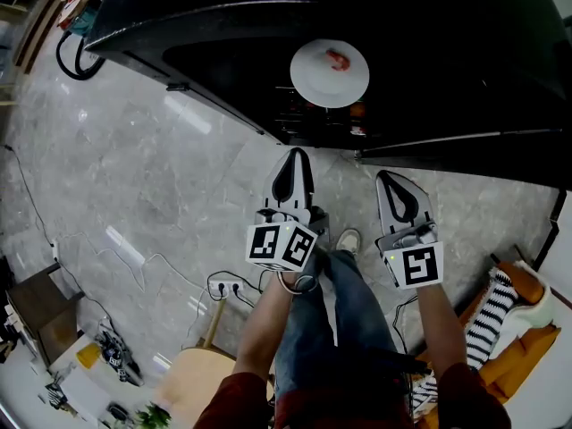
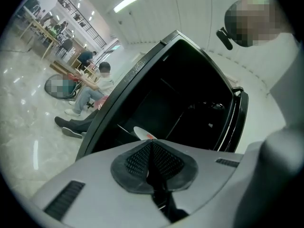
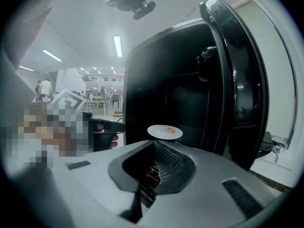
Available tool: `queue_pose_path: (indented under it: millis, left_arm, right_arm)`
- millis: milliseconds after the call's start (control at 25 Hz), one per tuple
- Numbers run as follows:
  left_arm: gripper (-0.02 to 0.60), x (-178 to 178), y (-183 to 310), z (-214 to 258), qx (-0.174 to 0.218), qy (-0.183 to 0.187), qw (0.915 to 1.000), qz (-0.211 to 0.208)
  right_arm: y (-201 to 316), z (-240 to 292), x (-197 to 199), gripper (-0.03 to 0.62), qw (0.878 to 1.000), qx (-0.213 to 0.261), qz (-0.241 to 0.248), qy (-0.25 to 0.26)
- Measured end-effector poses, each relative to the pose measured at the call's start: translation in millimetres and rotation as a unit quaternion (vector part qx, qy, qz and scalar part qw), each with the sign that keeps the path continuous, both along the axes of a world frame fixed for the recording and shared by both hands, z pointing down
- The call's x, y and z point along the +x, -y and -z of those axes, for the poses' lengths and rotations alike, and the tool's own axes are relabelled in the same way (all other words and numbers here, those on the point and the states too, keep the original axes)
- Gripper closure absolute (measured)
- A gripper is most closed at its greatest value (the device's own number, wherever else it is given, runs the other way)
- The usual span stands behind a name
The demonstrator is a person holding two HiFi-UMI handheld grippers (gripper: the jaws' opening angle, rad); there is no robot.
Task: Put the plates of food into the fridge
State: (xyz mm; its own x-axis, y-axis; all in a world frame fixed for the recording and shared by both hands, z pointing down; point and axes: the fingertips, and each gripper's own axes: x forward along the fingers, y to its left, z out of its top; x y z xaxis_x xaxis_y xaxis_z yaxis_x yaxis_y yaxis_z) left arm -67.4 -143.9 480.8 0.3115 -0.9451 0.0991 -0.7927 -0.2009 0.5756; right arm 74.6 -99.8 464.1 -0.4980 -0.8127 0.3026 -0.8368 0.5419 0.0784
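White plate (image 1: 329, 72) inside open fridge (image 1: 447, 52).

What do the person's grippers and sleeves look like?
The left gripper and right gripper have pale grey shells, black textured jaws tapering to a point, and white cubes with black square markers. The sleeves are dark red.

I get only a sliver of the plate (image 2: 141, 133) in the left gripper view; the left gripper (image 2: 151, 146) covers the rest. Food (image 1: 338, 59) too small to identify. Fridge (image 1: 429, 105) interior dark low down, possibly stocked.
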Motion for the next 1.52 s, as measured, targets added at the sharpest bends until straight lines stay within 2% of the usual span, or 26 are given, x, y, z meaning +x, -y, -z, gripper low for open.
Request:
queue_pose_path:
  millis: [160, 280, 400, 480, 720, 960, 1160, 1520]
  left_arm:
    - [0.575, 0, -6, 11, 0.019, 0.045, 0.9987, -0.016]
    - [0.575, -1, -13, 18, 0.035, 0.075, 0.9962, -0.029]
    - [0.575, 1, -25, 24, 0.054, 0.132, 0.9887, -0.047]
    - [0.575, 3, -34, 25, 0.062, 0.157, 0.9838, -0.060]
    - [0.575, 7, -54, 24, 0.068, 0.177, 0.9795, -0.069]
    - [0.575, 0, -72, 18, 0.056, 0.210, 0.9725, -0.084]
    - [0.575, -23, -71, 20, 0.059, 0.193, 0.9778, -0.057]
    - [0.575, -33, -63, 18, 0.051, 0.200, 0.9772, -0.051]
  right_arm:
    - [15, 6, -13, 0.583, 1.000, 0.010, -0.003, 0.017]
    - [21, 3, -20, 0.583, 1.000, 0.012, 0.001, 0.009]
    - [29, 0, -27, 0.583, 1.000, 0.015, -0.004, 0.007]
    - [36, -2, -33, 0.583, 1.000, 0.016, -0.011, 0.015]
    - [51, -12, -40, 0.583, 0.999, 0.012, -0.026, 0.022]
    - [64, -22, -46, 0.583, 0.997, -0.006, -0.056, 0.052]
    - [73, -29, -64, 0.583, 0.998, 0.004, -0.049, 0.027]
    - [96, -41, -69, 0.583, 0.997, 0.004, -0.076, 0.018]
